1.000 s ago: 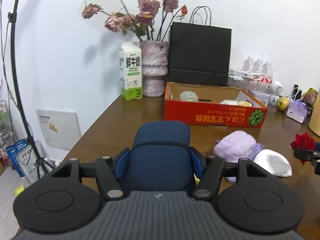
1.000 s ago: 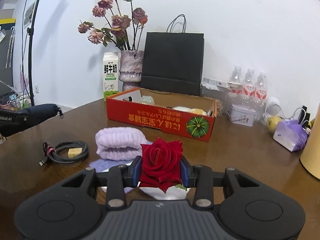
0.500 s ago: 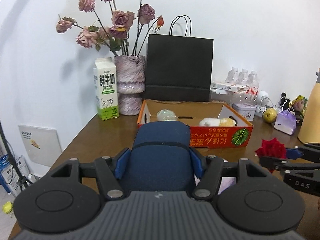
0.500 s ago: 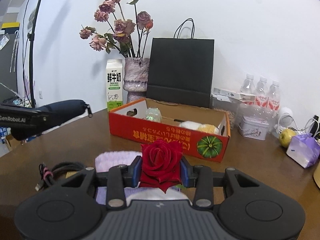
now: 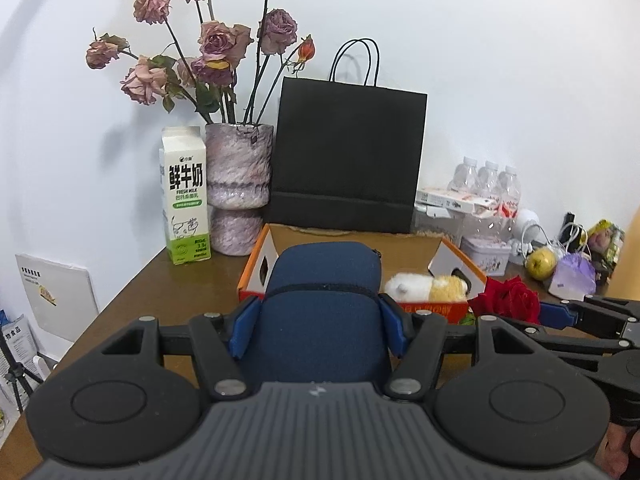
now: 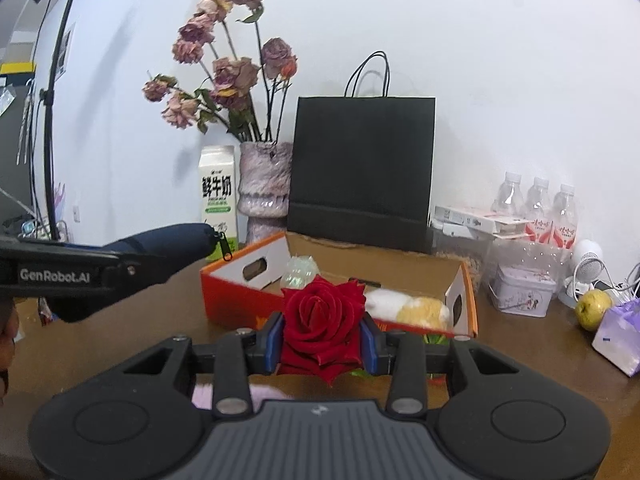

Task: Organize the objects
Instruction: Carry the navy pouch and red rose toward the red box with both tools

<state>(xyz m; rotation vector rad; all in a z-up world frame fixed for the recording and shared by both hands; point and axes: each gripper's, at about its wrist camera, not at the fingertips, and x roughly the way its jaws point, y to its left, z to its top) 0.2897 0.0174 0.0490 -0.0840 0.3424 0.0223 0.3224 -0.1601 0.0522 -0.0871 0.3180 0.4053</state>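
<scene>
Blue-padded fingers (image 5: pixel 390 334) of the left gripper (image 5: pixel 318 330) pinch a navy zip pouch (image 5: pixel 324 304) across its width, while the right gripper (image 6: pixel 322 340) pinches a red rose (image 6: pixel 322 322) by its bloom, both held above the brown table (image 6: pixel 520 364) just short of the orange cardboard box (image 6: pixel 236 300). The pouch's long axis runs forward along the fingers, its rounded zipper end pointing toward the box and its near end hidden behind the gripper; in the right view it juts level over the table at the left. The rose faces up and toward the camera, petals spilling over the pads; its stem is not visible, so its axis cannot be told. Judged from here, the soft bloom could bruise or shed petals under the squeeze, or slip loose on release. The bulky pouch could snag the box's near wall or land on the white-and-yellow plush toy (image 6: pixel 408 308) and the pale round object (image 6: pixel 300 272) already lying inside. With both grippers close together, one could knock the other as they reach for the same box. Beyond it stand a milk carton (image 5: pixel 185 196), a vase of dried roses (image 5: pixel 238 184) and a black paper bag (image 5: pixel 346 156) against the wall, the vase tall enough to tip if bumped
</scene>
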